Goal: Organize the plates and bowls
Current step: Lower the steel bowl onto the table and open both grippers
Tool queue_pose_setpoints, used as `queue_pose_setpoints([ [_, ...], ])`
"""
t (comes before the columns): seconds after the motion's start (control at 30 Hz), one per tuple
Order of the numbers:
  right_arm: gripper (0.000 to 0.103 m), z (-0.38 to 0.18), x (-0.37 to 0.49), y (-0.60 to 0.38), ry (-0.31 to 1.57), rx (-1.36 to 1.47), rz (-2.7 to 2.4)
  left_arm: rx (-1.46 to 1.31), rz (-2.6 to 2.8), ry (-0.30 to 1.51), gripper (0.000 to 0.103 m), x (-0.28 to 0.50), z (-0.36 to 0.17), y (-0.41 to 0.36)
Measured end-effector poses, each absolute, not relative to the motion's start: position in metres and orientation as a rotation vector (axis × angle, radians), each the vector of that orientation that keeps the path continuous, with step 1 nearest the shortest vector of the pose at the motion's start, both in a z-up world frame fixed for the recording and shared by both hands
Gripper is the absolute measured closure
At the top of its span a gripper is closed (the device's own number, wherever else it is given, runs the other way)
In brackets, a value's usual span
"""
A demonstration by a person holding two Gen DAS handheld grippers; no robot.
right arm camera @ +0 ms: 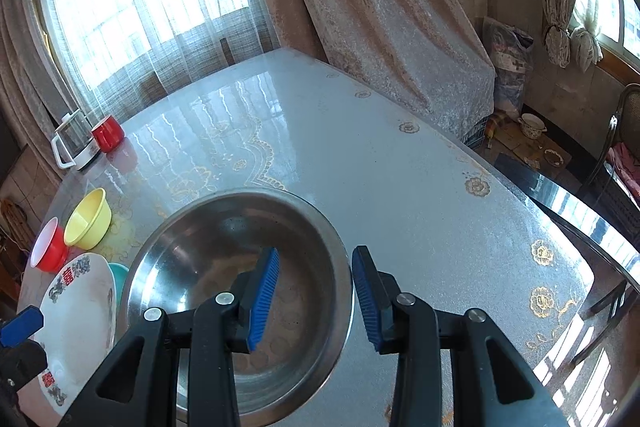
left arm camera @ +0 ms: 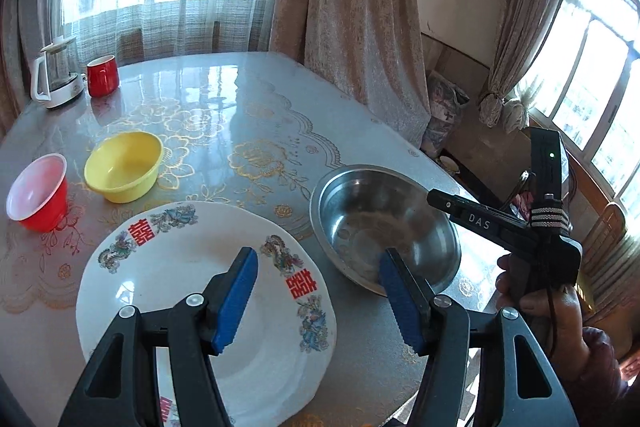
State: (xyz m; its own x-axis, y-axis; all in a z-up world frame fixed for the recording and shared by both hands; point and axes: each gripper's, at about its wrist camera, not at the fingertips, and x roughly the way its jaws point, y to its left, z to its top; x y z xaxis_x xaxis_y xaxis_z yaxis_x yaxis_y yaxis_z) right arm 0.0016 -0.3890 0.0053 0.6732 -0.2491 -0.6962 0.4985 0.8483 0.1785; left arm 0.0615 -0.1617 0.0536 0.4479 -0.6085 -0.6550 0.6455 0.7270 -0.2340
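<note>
A white plate [left arm camera: 168, 291] with red characters and dragons lies near the table's front; it also shows in the right wrist view [right arm camera: 76, 311]. A steel bowl [left arm camera: 360, 211] sits to its right [right arm camera: 208, 239]. A yellow bowl [left arm camera: 124, 167] [right arm camera: 88, 219] and a red bowl [left arm camera: 38, 193] [right arm camera: 48, 247] stand to the left. My left gripper [left arm camera: 318, 301] is open, straddling the gap between the plate and the steel bowl. My right gripper [right arm camera: 316, 293] is open, its jaws on either side of the steel bowl's right rim. A teal object [right arm camera: 120, 273] peeks out between plate and bowl.
A glass kettle [left arm camera: 56, 75] and a red mug [left arm camera: 102, 75] stand at the table's far left corner. The table's right edge [right arm camera: 560, 219] drops to a floor with bags, a chair and small pots. Curtains hang behind the table.
</note>
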Motion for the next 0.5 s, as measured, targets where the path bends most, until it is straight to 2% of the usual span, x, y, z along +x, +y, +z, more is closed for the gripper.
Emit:
queue_pose_setpoints([
  [0.27, 0.057, 0.03, 0.032, -0.349, 0.696, 0.296, -0.256, -0.082, -0.599, 0.813, 0.04, 0.11, 0.045, -0.095],
  [0.5, 0.055, 0.025, 0.082, -0.295, 0.782, 0.333, 0.07, -0.151, -0.421, 0.83, 0.04, 0.153, 0.024, -0.038],
])
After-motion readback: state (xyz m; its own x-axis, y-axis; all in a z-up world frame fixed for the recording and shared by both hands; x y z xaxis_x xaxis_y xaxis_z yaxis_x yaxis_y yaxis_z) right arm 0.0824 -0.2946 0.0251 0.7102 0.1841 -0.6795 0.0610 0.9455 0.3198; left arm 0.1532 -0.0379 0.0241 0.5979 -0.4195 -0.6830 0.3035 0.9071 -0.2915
